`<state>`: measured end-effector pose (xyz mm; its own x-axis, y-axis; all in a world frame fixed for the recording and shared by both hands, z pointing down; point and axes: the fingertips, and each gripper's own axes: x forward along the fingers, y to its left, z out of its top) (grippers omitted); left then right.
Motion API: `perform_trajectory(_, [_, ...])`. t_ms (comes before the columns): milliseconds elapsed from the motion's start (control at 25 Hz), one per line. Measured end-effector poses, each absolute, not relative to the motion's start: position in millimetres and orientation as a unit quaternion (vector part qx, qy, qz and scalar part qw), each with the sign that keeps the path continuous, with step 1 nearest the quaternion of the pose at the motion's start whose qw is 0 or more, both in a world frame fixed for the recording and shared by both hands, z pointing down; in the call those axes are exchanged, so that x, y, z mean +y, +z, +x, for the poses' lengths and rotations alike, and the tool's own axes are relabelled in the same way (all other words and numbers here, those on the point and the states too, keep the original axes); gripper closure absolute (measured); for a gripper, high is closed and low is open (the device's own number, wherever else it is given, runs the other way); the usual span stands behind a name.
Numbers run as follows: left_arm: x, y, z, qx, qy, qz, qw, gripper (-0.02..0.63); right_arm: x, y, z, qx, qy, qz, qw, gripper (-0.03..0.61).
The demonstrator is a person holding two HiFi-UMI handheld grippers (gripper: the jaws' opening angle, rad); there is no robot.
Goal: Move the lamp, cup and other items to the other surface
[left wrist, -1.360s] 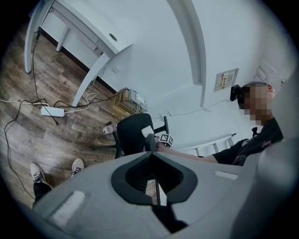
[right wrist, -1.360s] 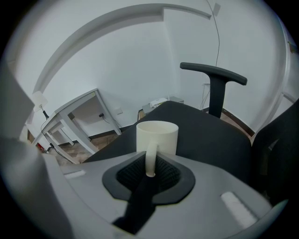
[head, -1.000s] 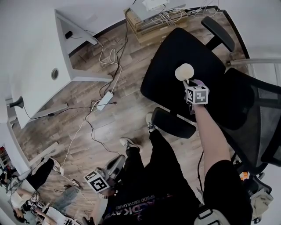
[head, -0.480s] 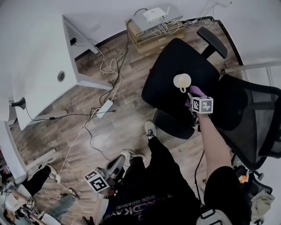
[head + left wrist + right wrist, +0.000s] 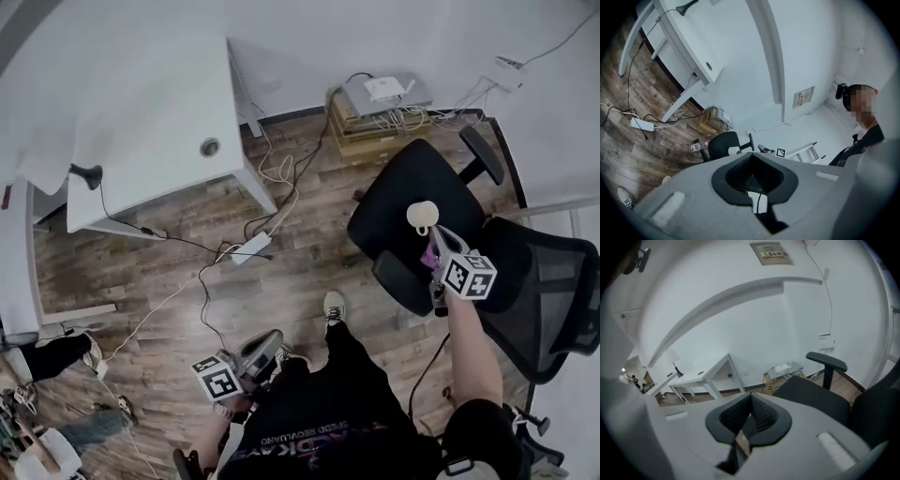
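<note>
The cup [image 5: 421, 217] stands upright on the black seat of the office chair [image 5: 389, 202], at about 2 o'clock in the head view, where the flat pad gives it a steady base. The right gripper [image 5: 433, 242] hangs close by at the cup's 5 o'clock. Its jaws have just been closing and now meet with nothing between them. Its own view shows only the chair and the far wall past the pads, so it is clear of the cup. My reading is that the cup has been delivered to the seat, which serves as the other surface, and that the closed jaws are simply a resting posture for travel. The left gripper [image 5: 262, 347] sits low at 7 o'clock beside the person's leg, jaws also pressed together and empty, apparently kept out of the way. What looks like the lamp [image 5: 86, 174] is on the white desk [image 5: 159, 122] at 10 o'clock, its cord trailing to the floor, well apart from both tools. It probably comes next, and that cord may snag
</note>
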<state>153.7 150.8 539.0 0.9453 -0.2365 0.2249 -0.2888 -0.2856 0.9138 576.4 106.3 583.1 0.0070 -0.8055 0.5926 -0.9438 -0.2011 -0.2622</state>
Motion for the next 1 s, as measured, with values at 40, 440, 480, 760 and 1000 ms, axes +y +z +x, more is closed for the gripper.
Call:
perform_trajectory(40, [147,533,145,-0.166,0.015,0.803,0.571,0.617,94,566,551,-0.643,0.322,0.688,0.098,0.574])
perform_trajectory(440, [129,501,44,-0.213,-0.067,0.811,0.541,0.615,55,502,245,-0.814,0.320,0.478,0.080,0.574])
perform_trajectory(480, [130,498,35,-0.217,-0.072,0.811,0.538,0.615,61,502,217,-0.826,0.324,0.453,0.083,0.574])
perform_trajectory(760, [139,486,-19,-0.238,-0.106,0.814,0.520,0.614,109,493,71,-0.875,0.341,0.330,0.096,0.574])
perform_trajectory(1000, [148,480,-55,-0.249,-0.129,0.812,0.512,0.614,143,483,8,-0.884,0.357,0.289,0.084,0.574])
